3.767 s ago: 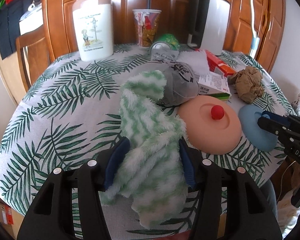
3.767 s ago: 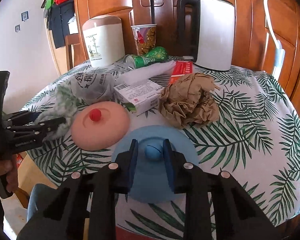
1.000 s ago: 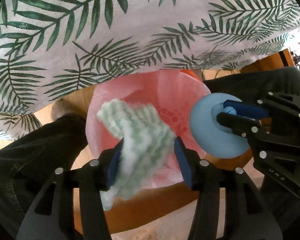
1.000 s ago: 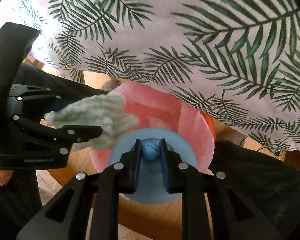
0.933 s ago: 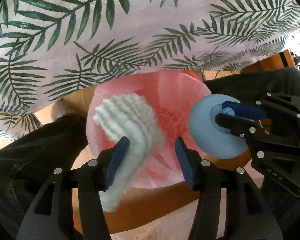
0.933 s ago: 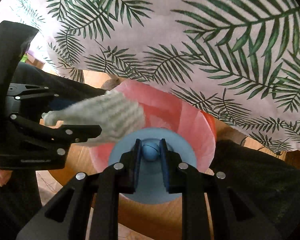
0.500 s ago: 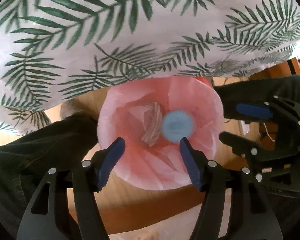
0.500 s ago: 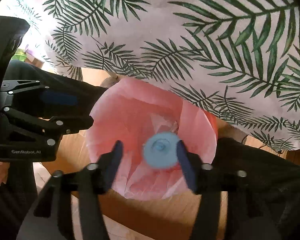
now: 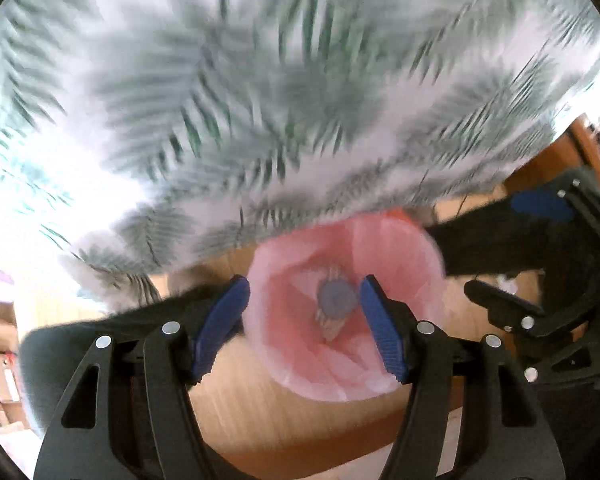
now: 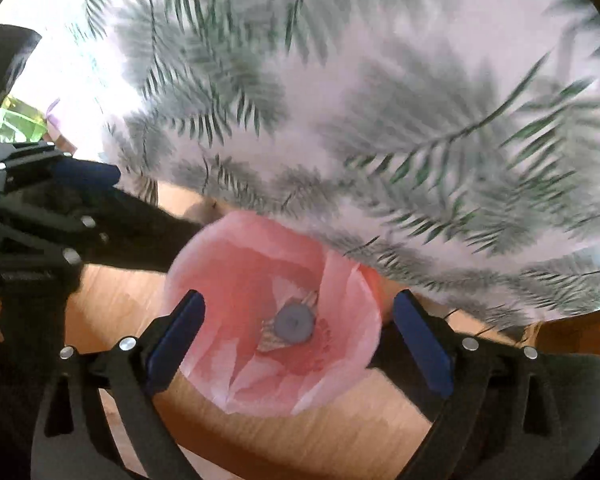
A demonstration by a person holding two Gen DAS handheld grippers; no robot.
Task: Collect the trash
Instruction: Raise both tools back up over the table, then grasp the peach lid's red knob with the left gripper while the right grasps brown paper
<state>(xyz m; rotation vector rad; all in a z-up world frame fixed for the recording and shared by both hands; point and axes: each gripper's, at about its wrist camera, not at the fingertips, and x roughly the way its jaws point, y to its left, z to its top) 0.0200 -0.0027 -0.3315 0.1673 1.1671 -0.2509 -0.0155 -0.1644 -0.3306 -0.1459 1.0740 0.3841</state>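
We read both the left gripper (image 9: 304,320) and right gripper (image 10: 298,338) spread wide, empty, above the pink-lined round bin (image 10: 236,248); the blue disc (image 10: 295,323) lay inside it. Drop step judged complete; next calls for fetching more trash.

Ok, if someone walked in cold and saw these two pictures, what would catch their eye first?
Most striking is the round bin lined with a pink plastic bag, low in both views beneath the edge of the white palm-leaf tablecloth. At its bottom lies a round blue lid on a crumpled striped cloth. The left gripper and right gripper frame the bin, jaws open and empty.
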